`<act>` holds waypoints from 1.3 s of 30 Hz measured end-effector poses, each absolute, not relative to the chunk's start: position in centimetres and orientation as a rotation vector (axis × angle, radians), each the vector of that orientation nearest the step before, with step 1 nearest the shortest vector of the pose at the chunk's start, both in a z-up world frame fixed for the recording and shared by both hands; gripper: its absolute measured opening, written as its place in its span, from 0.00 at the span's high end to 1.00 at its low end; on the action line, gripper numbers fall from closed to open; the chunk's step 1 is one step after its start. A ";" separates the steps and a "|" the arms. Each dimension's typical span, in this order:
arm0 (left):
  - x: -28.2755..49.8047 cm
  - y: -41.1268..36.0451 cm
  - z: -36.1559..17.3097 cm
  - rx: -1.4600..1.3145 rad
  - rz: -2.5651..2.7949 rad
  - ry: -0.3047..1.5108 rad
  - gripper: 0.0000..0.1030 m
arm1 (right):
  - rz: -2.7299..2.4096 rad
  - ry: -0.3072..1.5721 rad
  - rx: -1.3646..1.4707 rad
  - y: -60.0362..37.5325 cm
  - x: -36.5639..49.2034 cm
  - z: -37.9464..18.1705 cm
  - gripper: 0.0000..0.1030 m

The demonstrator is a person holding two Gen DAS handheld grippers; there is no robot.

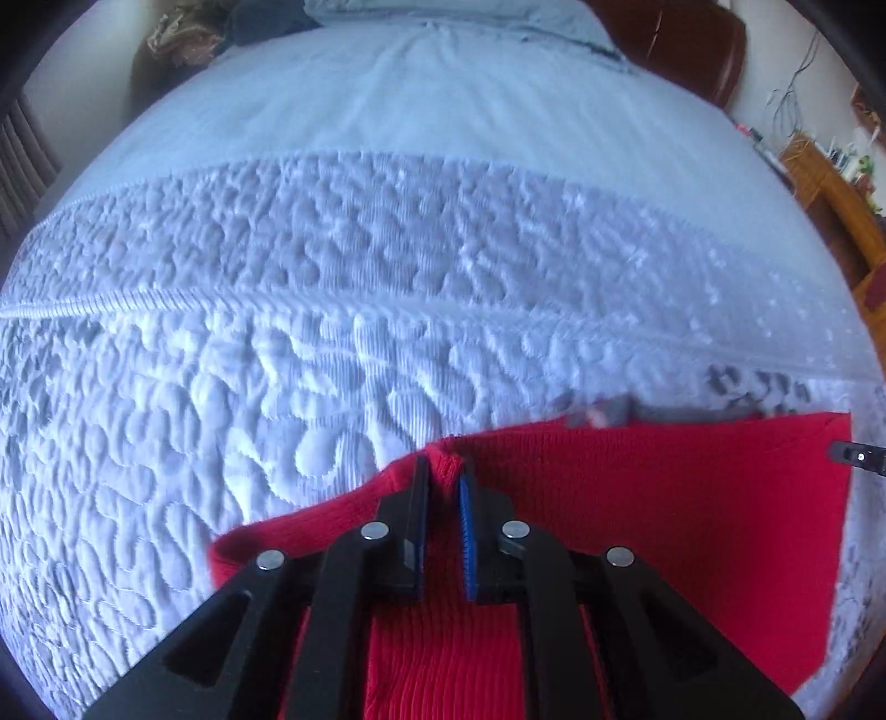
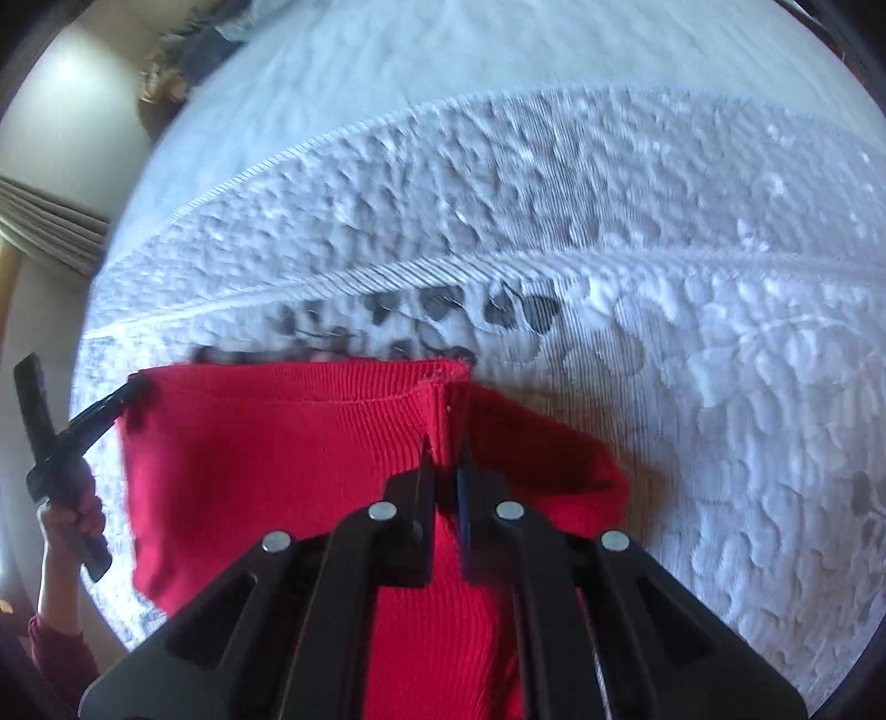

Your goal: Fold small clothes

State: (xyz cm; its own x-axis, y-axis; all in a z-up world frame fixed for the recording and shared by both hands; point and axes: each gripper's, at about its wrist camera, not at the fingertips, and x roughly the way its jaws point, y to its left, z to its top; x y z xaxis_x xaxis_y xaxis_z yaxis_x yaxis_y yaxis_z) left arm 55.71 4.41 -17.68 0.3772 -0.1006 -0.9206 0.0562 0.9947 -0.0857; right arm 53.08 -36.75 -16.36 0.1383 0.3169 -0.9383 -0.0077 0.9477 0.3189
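Note:
A red ribbed knit garment (image 1: pixel 653 531) hangs stretched between both grippers above a quilted white bedspread (image 1: pixel 332 343). My left gripper (image 1: pixel 443 471) is shut on a pinched fold at the garment's top left edge. In the right wrist view the same red garment (image 2: pixel 266 476) spreads to the left, and my right gripper (image 2: pixel 443 448) is shut on its top right corner, beside a vertical seam. The other gripper's black tip (image 2: pixel 133 387) holds the far corner there, with a person's hand (image 2: pixel 72 515) on its handle. The garment's lower part is hidden behind the gripper bodies.
The bed fills both views, with a pale blue sheet (image 1: pixel 421 94) and pillow at the far end. A brown headboard (image 1: pixel 692 44) stands behind it. A wooden shelf with small items (image 1: pixel 830 177) is at the right. Dark leaf prints (image 2: pixel 498 310) mark the spread.

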 end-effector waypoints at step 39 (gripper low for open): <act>36.0 8.9 -18.3 -0.248 -0.154 1.392 0.52 | 0.377 1.543 0.432 -39.3 34.4 -17.3 0.52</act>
